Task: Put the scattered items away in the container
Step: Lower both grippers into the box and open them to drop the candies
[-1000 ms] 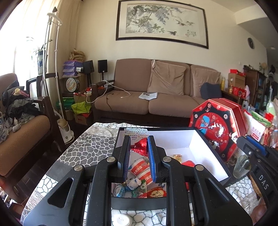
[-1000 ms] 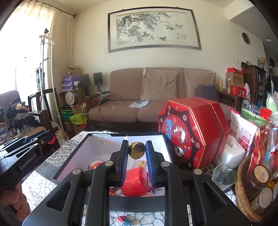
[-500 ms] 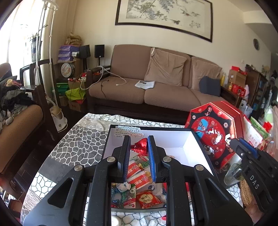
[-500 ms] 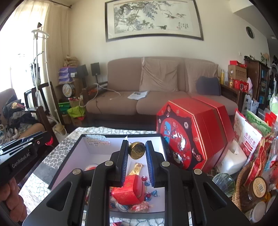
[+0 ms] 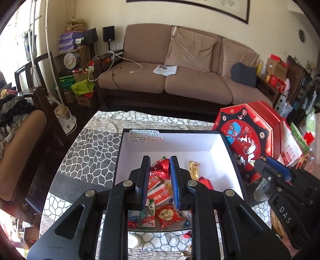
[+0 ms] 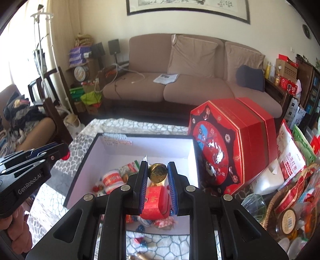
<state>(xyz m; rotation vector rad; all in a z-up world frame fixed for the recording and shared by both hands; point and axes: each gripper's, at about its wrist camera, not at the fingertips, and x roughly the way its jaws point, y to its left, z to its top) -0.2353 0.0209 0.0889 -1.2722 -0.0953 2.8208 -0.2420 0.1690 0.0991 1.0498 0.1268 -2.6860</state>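
Box [image 5: 217, 147] apparently runs lengthwise away from both hand-held grippers.

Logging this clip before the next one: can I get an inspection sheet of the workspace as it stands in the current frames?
Surface: table covered by a grey and white pebble-pattern cloth.
Job's things: open box with white inside, already holding snack packets; a few small sweets lie on the cloth in front of it.
Clutter: red octagonal tin, glass, wicker basket with jars.
Grippers: left gripper shut on a red foil sweet; right gripper shut on a gold foil ball; both above the box.
Cables: white cable on the sofa.
Surroundings: living room, framed painting, armchair.
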